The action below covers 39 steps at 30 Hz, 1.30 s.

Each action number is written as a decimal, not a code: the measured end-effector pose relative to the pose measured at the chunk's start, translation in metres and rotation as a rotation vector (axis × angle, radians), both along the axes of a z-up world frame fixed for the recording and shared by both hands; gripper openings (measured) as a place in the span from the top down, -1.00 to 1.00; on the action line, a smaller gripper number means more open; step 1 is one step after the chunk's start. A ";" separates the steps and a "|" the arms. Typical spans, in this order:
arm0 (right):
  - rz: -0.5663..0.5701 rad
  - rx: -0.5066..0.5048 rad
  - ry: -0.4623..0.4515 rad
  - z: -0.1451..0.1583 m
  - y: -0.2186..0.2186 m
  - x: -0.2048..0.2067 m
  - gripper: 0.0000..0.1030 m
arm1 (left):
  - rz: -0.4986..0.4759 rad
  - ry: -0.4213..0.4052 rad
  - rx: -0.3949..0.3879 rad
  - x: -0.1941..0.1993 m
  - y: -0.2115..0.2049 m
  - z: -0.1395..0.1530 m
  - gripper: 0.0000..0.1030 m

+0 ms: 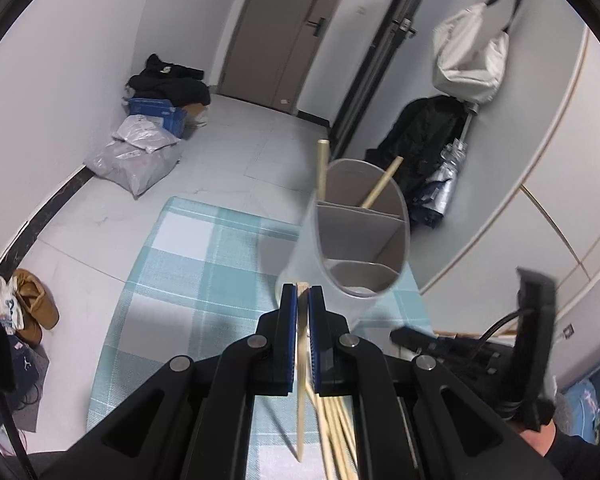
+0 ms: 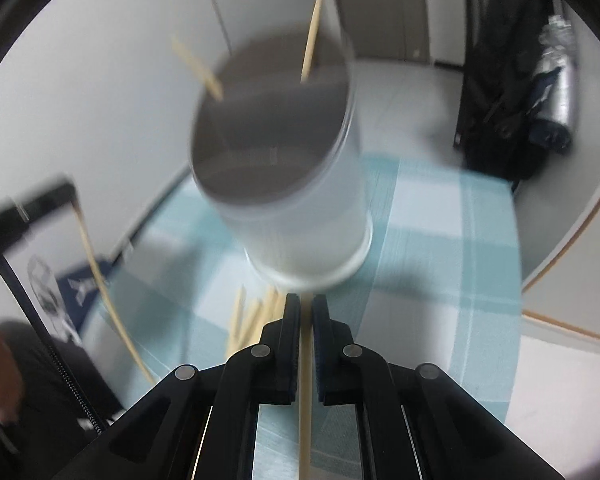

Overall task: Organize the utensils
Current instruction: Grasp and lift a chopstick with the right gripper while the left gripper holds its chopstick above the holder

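With each tool pinching one chopstick — left tool (image 1: 303,294), right tool (image 2: 306,302) — lift both clear of the pile (image 1: 336,420) beneath, then tip them into the holder (image 1: 356,224) just ahead — into the compartment already holding two.

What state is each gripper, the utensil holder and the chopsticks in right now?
Left gripper: shut on one chopstick.
Right gripper: shut on another chopstick.
Utensil holder: upright, two chopsticks inside.
Loose chopsticks: lying on checked mat.
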State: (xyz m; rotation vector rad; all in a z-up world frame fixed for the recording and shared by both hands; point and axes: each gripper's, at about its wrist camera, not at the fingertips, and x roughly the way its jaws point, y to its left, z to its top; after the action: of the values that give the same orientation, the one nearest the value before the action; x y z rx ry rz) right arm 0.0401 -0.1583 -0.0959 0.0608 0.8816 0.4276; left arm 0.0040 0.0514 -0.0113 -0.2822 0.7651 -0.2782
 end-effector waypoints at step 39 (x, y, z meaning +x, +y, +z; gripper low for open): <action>-0.041 0.343 -0.615 0.216 -0.018 0.052 0.89 | -0.116 -0.199 0.029 0.102 -0.025 0.155 0.96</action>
State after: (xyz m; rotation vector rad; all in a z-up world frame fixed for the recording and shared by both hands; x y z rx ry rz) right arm 0.0925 -0.1765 0.1201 0.2482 0.1959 0.5173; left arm 0.1060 0.0264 0.1433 -0.1796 0.5893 -0.3983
